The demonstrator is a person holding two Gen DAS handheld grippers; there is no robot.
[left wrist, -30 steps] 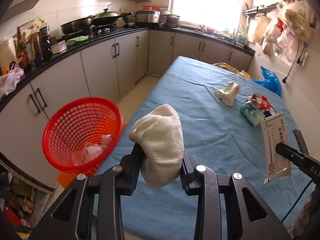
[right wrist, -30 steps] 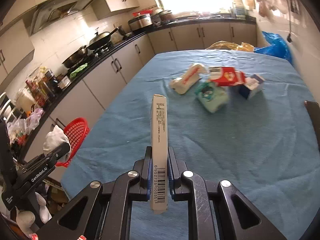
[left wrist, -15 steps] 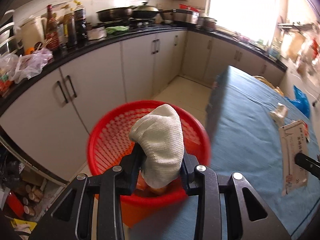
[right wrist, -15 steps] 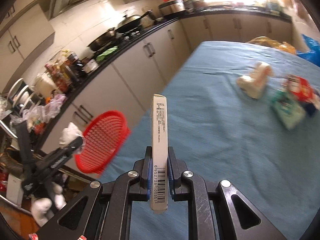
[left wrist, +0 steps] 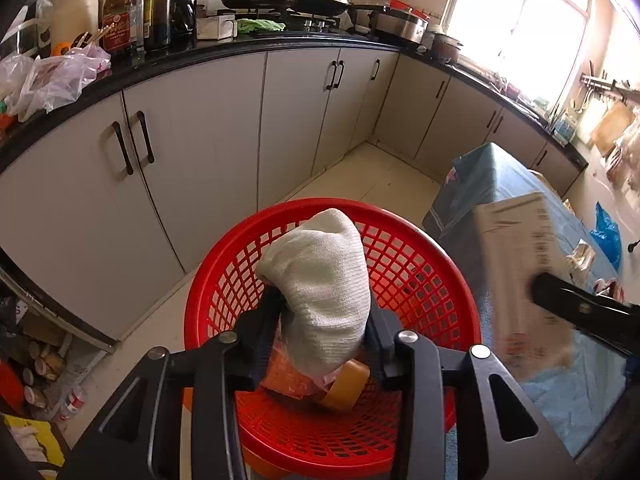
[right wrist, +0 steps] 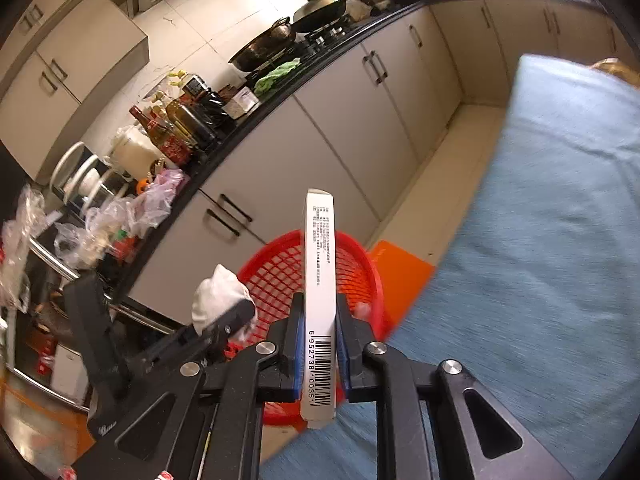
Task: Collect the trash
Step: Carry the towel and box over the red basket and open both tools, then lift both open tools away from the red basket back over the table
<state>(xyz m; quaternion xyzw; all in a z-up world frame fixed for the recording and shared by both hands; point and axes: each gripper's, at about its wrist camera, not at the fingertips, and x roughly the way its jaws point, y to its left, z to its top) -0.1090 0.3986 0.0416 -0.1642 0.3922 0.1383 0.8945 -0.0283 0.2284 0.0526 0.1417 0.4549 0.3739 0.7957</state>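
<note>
Both grippers now over red basket (left wrist: 332, 360) | left jaws just easing, white cloth (left wrist: 320, 292) between | right jaws pinching box (right wrist: 319, 304)

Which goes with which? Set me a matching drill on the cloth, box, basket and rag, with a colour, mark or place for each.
Things:
1. cloth
2. box
3. basket
4. rag

Descriptions:
a. red mesh
b. green, on the counter
c. white, above the basket
d. shows a barcode

Pairs: 1-c, 2-d, 3-a, 4-b
</note>
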